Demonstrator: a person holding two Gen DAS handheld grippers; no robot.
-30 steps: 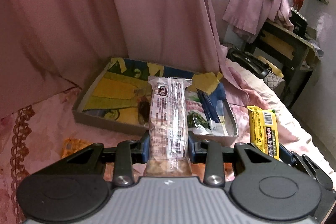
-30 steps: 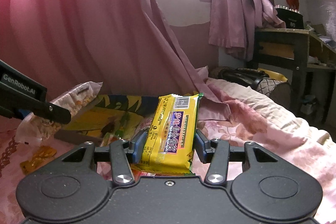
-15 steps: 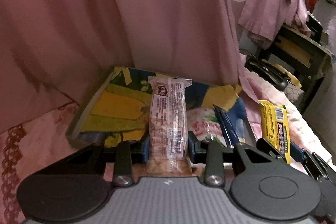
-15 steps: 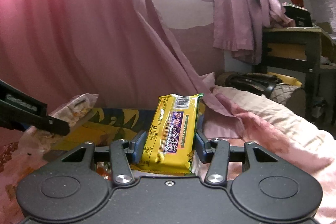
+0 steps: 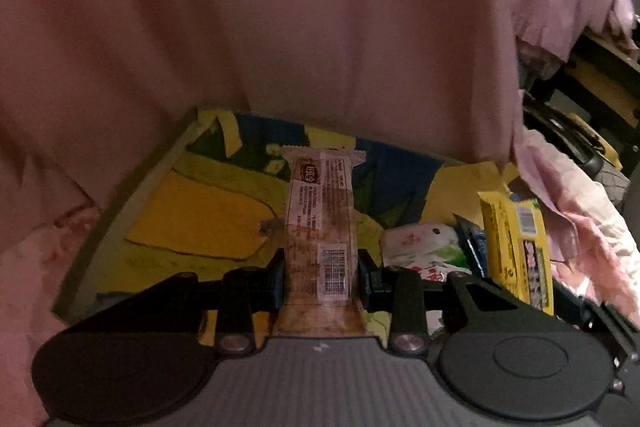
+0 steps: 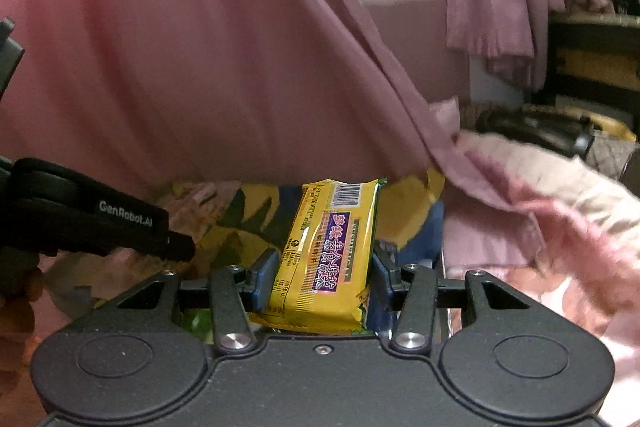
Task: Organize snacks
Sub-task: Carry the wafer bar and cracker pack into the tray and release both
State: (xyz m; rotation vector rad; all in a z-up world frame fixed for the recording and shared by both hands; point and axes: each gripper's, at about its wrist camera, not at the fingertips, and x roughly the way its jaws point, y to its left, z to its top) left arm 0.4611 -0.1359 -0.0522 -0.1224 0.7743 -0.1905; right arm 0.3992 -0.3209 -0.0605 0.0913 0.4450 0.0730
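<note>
The shallow cardboard tray with the yellow, blue and green printed lining (image 5: 132, 211) is taken as the landmark; it lies on the pink flowered bedding (image 6: 560, 211), and its far edge is overhung by the large pink curtain (image 5: 320, 27). If a packet is pushed too far toward that edge, it can be caught by the curtain cloth, or it can be dropped behind the tray where it is not seen.

The left gripper (image 5: 320, 281) is held above the near edge of the tray, and its jaws are closed on the long transparent packet with brown biscuits and a white label (image 5: 320, 223), which points out over the tray floor. The packet is gripped only near its lower end, so the free end can swing or sag, and it can land crooked when it is released.

The right gripper (image 6: 322, 279) is at the right end of the tray, and its jaws are closed on the yellow foil packet with purple label and barcode (image 6: 332, 251). In the left wrist view this packet (image 5: 516, 247) is seen just beside the white packet with pink flowers and green print (image 5: 424, 247) that lies in the right part of the tray. If it is released there, it can be laid on top of that packet or slide off the rim.

The two grippers are near each other, so a collision between them is judged possible. The foil is smooth, and a slip is also possible.
</note>
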